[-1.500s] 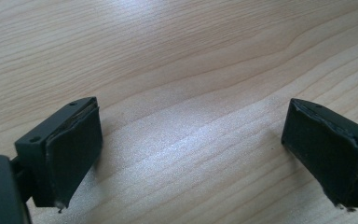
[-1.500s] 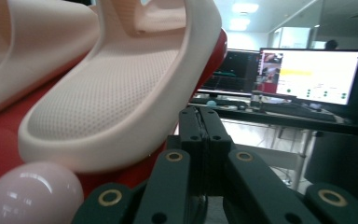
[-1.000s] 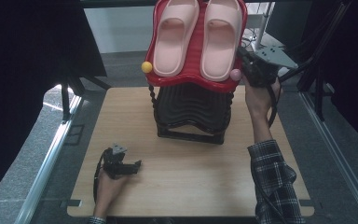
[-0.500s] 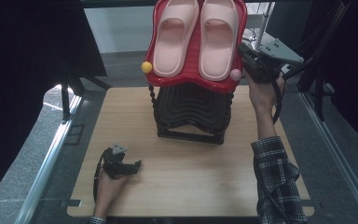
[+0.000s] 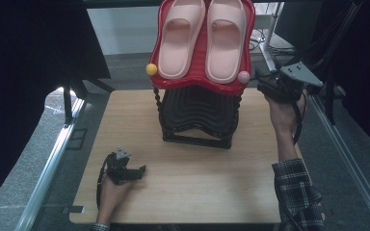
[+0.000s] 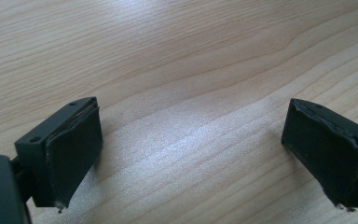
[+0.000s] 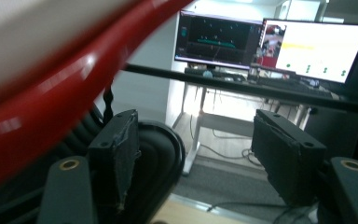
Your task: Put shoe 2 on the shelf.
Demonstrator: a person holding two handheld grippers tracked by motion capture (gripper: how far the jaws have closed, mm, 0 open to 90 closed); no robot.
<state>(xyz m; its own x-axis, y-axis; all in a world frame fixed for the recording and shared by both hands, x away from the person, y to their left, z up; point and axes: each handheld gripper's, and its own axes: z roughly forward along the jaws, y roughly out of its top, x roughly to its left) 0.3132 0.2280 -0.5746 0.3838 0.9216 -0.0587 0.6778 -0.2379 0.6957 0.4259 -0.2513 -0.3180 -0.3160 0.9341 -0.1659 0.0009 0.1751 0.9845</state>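
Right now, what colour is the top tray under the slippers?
Red: the top tray shows best in the high view.

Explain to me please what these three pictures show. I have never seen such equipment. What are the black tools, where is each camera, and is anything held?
There is no robot. A person sits at a wooden table and holds a hand tool with two black jaws in each hand. The high view looks down from above the table. The left gripper rests low on the table near the person; the right gripper is raised beside a shoe rack. On the table stands this black rack with a red top shelf, and a pair of pink slippers lies on that shelf. The other two pictures come from small cameras on the grippers, looking along their jaws. Both grippers are open and hold nothing: the left gripper view shows bare wood, the right gripper view the shelf edge and some computer screens behind.
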